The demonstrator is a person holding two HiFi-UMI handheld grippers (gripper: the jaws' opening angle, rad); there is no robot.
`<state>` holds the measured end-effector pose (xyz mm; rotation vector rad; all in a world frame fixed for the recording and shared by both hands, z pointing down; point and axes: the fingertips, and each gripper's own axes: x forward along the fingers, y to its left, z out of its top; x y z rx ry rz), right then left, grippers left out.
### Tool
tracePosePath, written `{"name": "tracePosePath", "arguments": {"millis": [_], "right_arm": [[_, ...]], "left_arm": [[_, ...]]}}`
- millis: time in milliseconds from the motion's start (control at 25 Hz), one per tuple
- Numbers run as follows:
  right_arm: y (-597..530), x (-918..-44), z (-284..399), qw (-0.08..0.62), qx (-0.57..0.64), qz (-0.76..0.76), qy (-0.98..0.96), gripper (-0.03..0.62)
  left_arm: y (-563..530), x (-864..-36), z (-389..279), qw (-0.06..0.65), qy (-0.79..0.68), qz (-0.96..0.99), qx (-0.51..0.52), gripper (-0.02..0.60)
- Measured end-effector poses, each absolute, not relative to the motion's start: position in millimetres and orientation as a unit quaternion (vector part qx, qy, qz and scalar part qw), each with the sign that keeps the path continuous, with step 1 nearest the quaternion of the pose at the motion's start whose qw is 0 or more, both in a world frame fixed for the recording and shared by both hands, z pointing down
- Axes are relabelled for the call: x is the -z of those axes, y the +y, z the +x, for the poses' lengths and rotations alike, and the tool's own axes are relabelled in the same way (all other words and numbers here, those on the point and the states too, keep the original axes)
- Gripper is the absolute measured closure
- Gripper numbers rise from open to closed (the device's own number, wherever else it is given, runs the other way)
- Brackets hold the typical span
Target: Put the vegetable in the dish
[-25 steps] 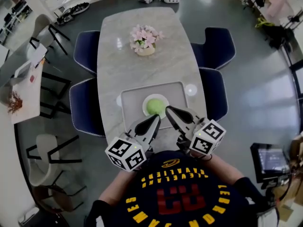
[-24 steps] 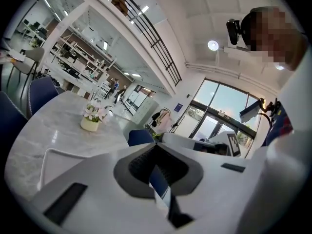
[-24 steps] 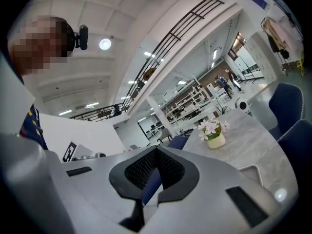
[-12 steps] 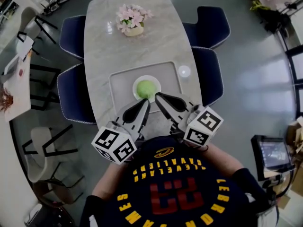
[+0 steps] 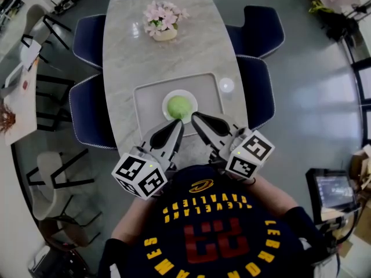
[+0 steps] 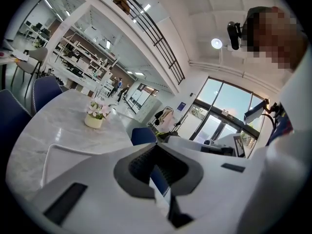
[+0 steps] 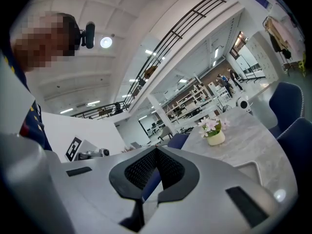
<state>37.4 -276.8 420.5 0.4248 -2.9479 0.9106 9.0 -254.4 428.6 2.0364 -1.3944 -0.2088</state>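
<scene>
A round green vegetable (image 5: 179,105) lies in a white dish (image 5: 167,97) on a grey tray (image 5: 148,100) on the marble table. My left gripper (image 5: 177,124) hovers just at the tray's near edge, shut, with nothing between its jaws. My right gripper (image 5: 196,117) sits beside it, its tip close to the dish's near right side, also shut and empty. In the left gripper view the left gripper (image 6: 156,144) shows its jaws meeting. The right gripper (image 7: 156,149) shows the same in its own view. Both gripper views hide the vegetable and the dish.
A pot of pink flowers (image 5: 164,22) stands at the table's far end. A small white round object (image 5: 226,85) lies right of the tray. Dark blue chairs (image 5: 87,112) (image 5: 256,91) flank the table. The person's torso is at the table's near end.
The head view has shifted, so the table sits a little higher and further left in it. Both grippers stay shut by the dish's near side; the vegetable has not moved.
</scene>
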Motion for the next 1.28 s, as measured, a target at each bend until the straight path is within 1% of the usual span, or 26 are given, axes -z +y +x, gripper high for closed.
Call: {"name": "tracePosePath", "arguments": {"millis": [1280], "right_arm": [[-273.7,-424.4,34.8,0.024,-0.288,0.133,-0.948,0.589]], "left_arm": [[-253.2,-437.5,7.9,0.343,-0.536,0.768,0.076,0.581]]}}
